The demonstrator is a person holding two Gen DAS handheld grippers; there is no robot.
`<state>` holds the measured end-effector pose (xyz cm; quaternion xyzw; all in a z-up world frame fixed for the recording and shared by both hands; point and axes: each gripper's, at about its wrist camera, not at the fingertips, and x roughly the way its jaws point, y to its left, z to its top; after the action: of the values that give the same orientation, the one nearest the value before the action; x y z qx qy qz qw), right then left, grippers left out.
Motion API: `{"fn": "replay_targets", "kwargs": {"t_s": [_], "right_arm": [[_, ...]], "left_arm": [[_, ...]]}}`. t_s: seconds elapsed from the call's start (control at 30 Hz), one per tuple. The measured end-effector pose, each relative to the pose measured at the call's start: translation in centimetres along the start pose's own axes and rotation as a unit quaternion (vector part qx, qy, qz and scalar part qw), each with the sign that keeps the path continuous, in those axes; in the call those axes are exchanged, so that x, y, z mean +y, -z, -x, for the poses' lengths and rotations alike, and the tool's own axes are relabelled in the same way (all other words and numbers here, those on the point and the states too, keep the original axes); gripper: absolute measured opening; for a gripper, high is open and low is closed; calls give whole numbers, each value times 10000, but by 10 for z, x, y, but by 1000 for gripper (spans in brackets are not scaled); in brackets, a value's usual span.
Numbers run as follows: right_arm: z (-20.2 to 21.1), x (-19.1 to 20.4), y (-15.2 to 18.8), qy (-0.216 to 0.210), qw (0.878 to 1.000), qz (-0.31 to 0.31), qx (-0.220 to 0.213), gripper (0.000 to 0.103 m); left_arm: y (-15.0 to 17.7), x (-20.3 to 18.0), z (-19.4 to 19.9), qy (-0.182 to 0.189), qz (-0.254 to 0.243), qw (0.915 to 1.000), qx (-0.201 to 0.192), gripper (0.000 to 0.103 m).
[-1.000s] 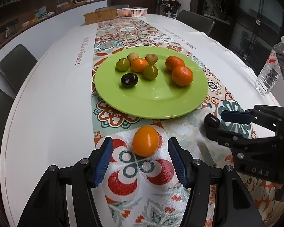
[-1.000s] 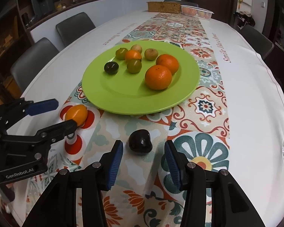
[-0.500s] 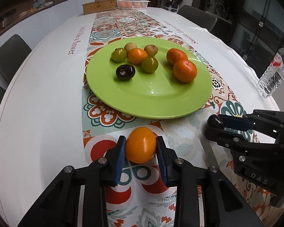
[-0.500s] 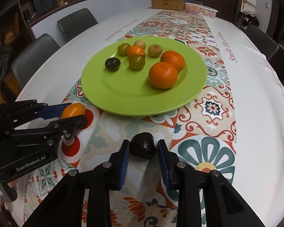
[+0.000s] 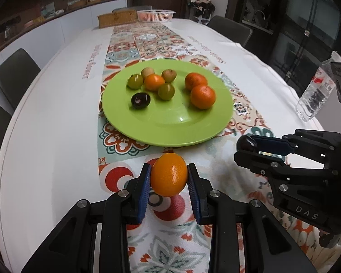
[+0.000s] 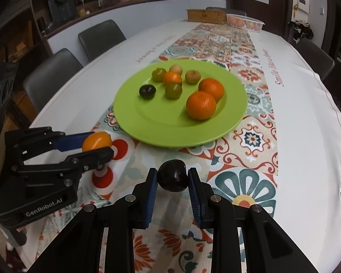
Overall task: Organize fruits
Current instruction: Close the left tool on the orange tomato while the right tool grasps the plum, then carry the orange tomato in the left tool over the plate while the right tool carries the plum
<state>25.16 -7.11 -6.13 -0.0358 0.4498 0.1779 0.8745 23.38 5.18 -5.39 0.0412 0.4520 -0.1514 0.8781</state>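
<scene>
Fruits are both clamped: left gripper (image 5: pixel 169 177) pinches the orange kumquat (image 5: pixel 169 174); right gripper (image 6: pixel 172 179) pinches the dark plum (image 6: pixel 173 175); green plate (image 5: pixel 170 127) lies straight ahead of each, the left one nearer.

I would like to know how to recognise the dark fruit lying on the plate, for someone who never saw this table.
Find the big green plate in the middle of the patterned table runner. On its left part lies a small cluster of green and orange fruits; the dark plum sits just in front of them, nearest the left rim. It is the only near-black fruit on the plate.
</scene>
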Motion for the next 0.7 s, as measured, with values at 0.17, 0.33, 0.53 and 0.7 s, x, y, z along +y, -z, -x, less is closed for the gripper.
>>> {"fn": "replay_targets", "kwargs": {"t_s": [0.17,0.33,0.53,0.7], "right_arm": [[17,0,-4,-62,9998,27,-200,28],[37,2,-8,-93,9988,88,-463,28],[54,3,-15,-133,9972,150,-726,28],[61,1,-24,-134,9957,183,-896,28]], "left_arm": [[-2,-6,19,-25,46,9997,-230,31],[-6,-12,37,-93,27,9989,-455,31],[-12,-18,53,-146,-5,9976,-672,31],[-23,-20,59,-219,-24,9964,-815,31]]}}
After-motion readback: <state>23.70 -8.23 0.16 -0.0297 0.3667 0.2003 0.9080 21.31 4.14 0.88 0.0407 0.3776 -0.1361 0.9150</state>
